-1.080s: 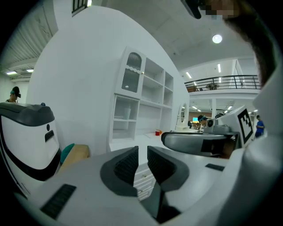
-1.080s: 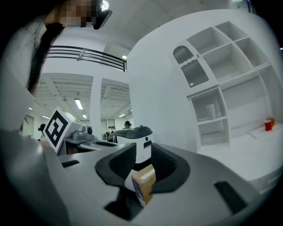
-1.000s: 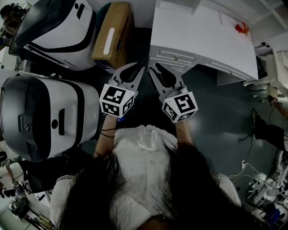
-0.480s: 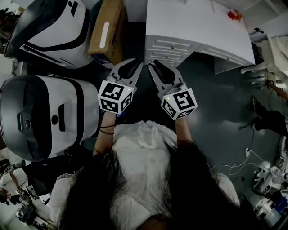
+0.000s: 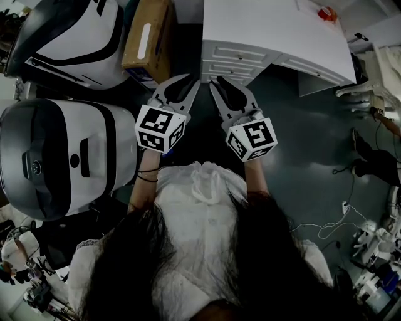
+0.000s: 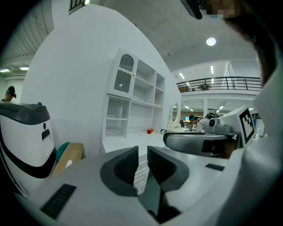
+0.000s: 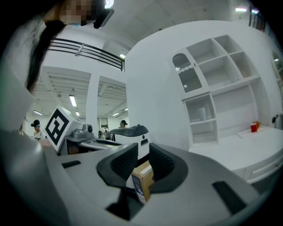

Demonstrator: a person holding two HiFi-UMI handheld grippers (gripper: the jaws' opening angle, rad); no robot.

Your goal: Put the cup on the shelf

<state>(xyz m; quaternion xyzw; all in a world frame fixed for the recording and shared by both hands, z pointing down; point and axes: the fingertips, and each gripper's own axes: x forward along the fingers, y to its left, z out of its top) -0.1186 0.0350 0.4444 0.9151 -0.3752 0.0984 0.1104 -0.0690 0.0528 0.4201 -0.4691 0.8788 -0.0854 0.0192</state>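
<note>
A small red cup [image 5: 326, 14] stands on the white desk top [image 5: 269, 31] at its far right; it shows again as a red speck, the cup [image 6: 150, 130] in the left gripper view and the cup [image 7: 254, 127] in the right gripper view. The white shelf unit [image 6: 137, 101] rises behind the desk, its compartments [image 7: 216, 75] mostly bare. My left gripper [image 5: 188, 80] and right gripper [image 5: 216, 81] hover side by side in front of the desk's drawers, well short of the cup. Both are shut with nothing between the pads [image 6: 128, 163] [image 7: 126, 162].
Two large white-and-black machines [image 5: 62, 157] [image 5: 75, 31] stand at the left. A cardboard box [image 5: 147, 37] sits between them and the desk drawers [image 5: 232, 63]. Cables [image 5: 326, 222] trail over the dark floor at the right. A person [image 6: 9, 92] stands far off.
The head view has shifted, so the desk and cup sit higher in it. Both grippers have edged slightly upward towards the desk, still side by side.
</note>
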